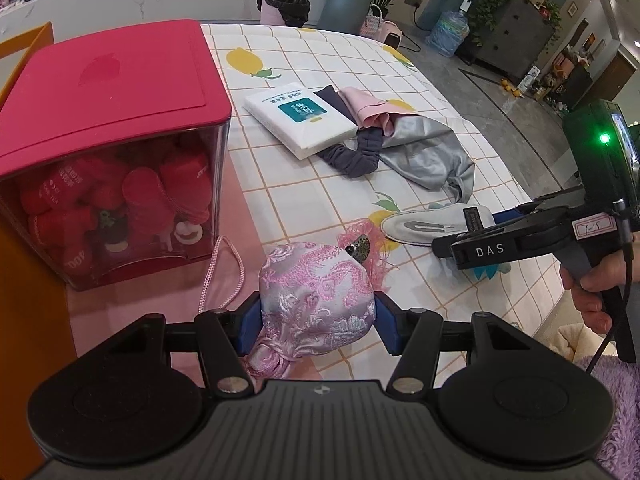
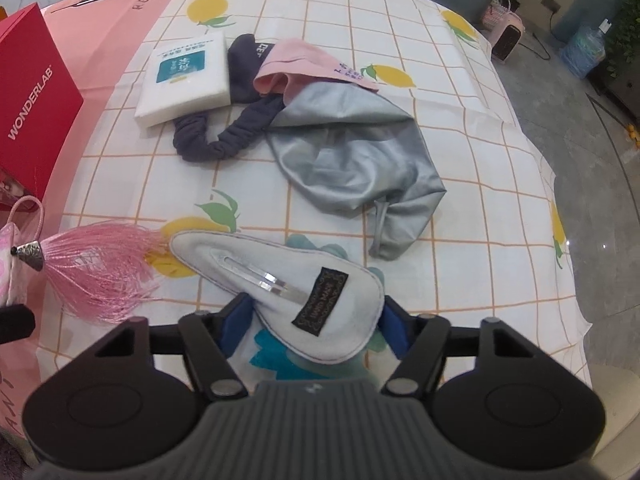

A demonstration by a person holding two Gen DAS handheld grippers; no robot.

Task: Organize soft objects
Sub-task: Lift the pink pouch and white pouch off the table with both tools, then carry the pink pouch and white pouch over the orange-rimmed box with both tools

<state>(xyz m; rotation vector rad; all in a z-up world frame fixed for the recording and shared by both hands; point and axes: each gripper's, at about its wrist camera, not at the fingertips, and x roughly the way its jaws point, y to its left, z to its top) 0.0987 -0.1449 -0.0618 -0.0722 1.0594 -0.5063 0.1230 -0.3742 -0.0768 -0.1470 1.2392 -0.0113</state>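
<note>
the left gripper (image 1: 318, 316) has its jaws clenched on the pink brocade pouch (image 1: 316, 296), just beside the red-lidded box (image 1: 108, 92). the right gripper (image 2: 316, 322) has its jaws around the white padded hair clip (image 2: 280, 292) on the bench (image 2: 500, 240), further from the box; whether they press it i cannot tell. the pouch looks soft and slippery, so hold its full middle.

A pink brocade pouch (image 1: 318, 300) sat low in the frame's centre, its tassel (image 2: 100, 268) spread beside a white padded hair clip (image 2: 280, 292) lying flat.
</note>
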